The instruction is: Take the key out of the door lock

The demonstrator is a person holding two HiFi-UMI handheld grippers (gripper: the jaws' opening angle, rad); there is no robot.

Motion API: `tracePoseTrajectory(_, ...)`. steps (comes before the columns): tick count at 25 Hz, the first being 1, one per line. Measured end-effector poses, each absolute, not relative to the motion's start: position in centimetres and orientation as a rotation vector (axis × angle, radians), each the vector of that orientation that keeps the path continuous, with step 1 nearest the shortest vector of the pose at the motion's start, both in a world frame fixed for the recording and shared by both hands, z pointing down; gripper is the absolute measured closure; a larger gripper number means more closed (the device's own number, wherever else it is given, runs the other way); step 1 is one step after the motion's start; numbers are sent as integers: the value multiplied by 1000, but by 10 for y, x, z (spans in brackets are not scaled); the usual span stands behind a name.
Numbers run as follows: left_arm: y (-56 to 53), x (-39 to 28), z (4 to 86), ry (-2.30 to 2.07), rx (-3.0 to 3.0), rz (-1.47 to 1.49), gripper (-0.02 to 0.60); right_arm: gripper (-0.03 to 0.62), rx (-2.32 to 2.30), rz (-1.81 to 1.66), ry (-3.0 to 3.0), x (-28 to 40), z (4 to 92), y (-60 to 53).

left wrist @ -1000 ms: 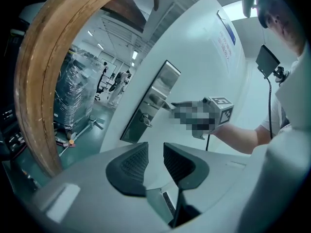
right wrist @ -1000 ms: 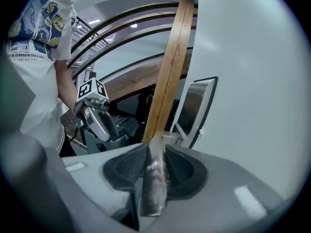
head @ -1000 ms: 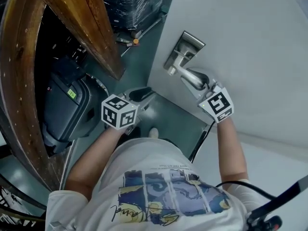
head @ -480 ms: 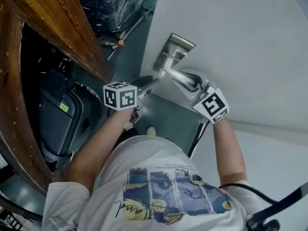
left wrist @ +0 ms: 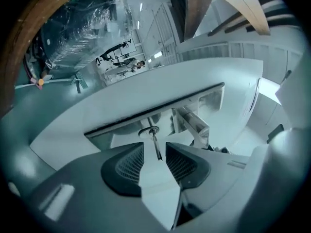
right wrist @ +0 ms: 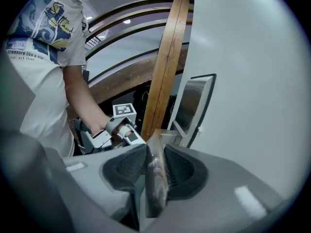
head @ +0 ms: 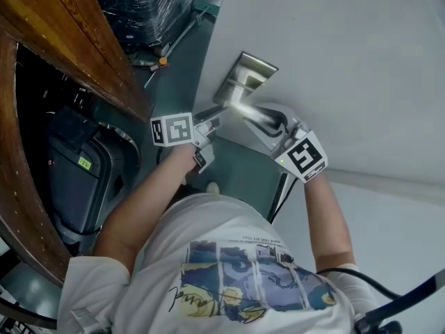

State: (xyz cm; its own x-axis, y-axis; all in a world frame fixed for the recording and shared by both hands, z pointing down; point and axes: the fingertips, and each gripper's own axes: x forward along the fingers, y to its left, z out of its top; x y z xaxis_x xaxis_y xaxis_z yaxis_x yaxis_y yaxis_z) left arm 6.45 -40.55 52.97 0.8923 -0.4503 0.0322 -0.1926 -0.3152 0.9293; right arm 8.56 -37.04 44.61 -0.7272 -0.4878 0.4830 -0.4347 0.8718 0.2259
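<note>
A thin metal key [left wrist: 154, 142] sticks out of the lock cylinder [left wrist: 149, 130] in the white door's edge [left wrist: 146, 118]. My left gripper [left wrist: 154, 149] is open with the key between its dark ribbed pads [left wrist: 127, 164]; a gap shows on each side of the key. In the head view the left gripper [head: 211, 122] is at the door edge just below the handle plate [head: 247, 72]. My right gripper [head: 279, 126] is shut on the shiny door handle lever [head: 259, 115]; in the right gripper view the lever [right wrist: 156, 178] is pinched between the pads.
A curved brown wooden frame [head: 66, 37] stands left of the door opening. Behind it is a dark case [head: 76, 179], and farther back a plastic-wrapped pallet [head: 142, 2]. The white door [head: 348, 61] fills the right side. The person's torso is right under both grippers.
My left gripper has risen from low beside the door edge up to the lock, and its jaws now flank the key. The right gripper has stayed clamped on the handle.
</note>
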Motion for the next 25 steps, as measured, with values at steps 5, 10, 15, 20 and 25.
tracePoseTrajectory(5, -407, 67, 528, -439, 1829, -345, 510, 474, 672, -125, -2496, 86, 446, -371)
tracePoseTrajectory(10, -408, 66, 528, -437, 1764, -395, 542, 474, 673, -136, -2495, 86, 447, -371)
tracePoseTrajectory(15, -409, 65, 530, -460, 1716, -411, 552, 473, 677, -131, -2500, 85, 447, -372)
tracePoseTrajectory(20, -407, 64, 530, -469, 1672, -422, 555, 474, 668, -146, -2503, 86, 446, -371)
tracePoseTrajectory(25, -407, 61, 531, -462, 1598, -473, 555, 474, 663, -163, -2499, 85, 446, -371)
